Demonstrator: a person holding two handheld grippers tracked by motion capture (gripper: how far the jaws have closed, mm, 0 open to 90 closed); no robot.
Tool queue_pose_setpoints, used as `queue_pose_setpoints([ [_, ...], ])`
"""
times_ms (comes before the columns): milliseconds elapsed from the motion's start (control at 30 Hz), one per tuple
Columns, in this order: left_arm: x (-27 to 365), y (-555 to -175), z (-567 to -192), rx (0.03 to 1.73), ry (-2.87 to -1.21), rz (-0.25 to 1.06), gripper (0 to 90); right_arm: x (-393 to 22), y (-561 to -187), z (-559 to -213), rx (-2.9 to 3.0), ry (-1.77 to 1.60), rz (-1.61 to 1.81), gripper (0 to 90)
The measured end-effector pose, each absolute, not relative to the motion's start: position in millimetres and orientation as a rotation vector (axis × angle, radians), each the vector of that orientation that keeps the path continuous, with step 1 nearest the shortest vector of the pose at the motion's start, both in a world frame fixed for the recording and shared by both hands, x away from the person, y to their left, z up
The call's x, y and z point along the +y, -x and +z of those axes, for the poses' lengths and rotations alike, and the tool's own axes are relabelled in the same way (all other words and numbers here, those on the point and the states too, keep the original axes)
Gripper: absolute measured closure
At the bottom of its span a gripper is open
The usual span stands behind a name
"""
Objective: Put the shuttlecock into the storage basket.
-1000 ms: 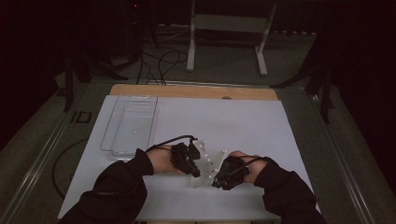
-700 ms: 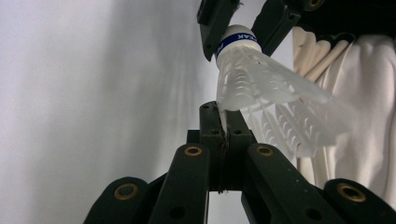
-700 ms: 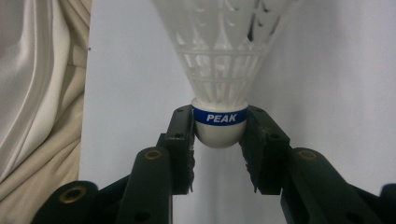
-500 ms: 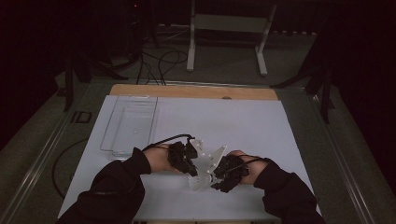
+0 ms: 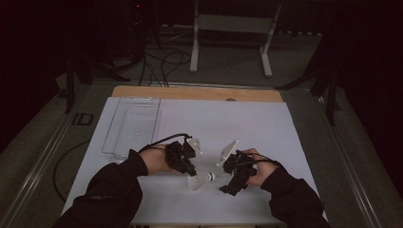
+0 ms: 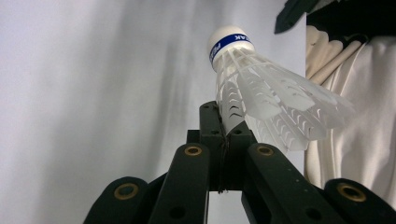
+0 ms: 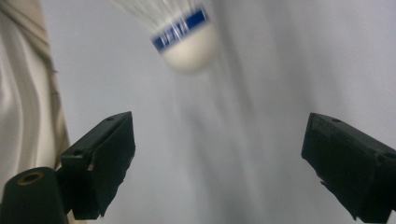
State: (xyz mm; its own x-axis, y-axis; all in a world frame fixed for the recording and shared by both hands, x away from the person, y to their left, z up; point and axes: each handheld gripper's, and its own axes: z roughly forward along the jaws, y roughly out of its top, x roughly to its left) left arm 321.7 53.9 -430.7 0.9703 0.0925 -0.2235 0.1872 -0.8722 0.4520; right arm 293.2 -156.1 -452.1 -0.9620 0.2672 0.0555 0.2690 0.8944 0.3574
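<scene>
A white shuttlecock (image 6: pixel 261 93) with a blue band round its cork head is held by its feather skirt in my left gripper (image 6: pixel 224 121), which is shut on it. In the high view the shuttlecock (image 5: pixel 199 181) lies low over the white table cover, between the left gripper (image 5: pixel 190 170) and the right gripper (image 5: pixel 222 184). The right gripper (image 7: pixel 219 144) stands open; its jaws have just been opening, with nothing between them. The shuttlecock's cork head (image 7: pixel 189 39) hangs blurred a little ahead of the right gripper's jaws, apart from both.
A clear plastic tray (image 5: pixel 130 126) lies at the back left of the white table cover (image 5: pixel 247 123). A wooden strip (image 5: pixel 195 92) runs along the far edge, with a metal stand (image 5: pixel 228 28) behind it. White fabric (image 6: pixel 355 140) hangs close beside the shuttlecock.
The right gripper's jaws have spread wide apart. The shuttlecock stays in the left gripper. Both hands remain about where they were.
</scene>
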Motion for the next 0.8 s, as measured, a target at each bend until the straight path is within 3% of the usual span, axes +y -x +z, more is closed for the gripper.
queue_pose_setpoints([
  [800,96,-329,-405,0.320,-2.584,-0.175,90.0,-207,-278,-471,-3.017,0.544,-0.876,9.0],
])
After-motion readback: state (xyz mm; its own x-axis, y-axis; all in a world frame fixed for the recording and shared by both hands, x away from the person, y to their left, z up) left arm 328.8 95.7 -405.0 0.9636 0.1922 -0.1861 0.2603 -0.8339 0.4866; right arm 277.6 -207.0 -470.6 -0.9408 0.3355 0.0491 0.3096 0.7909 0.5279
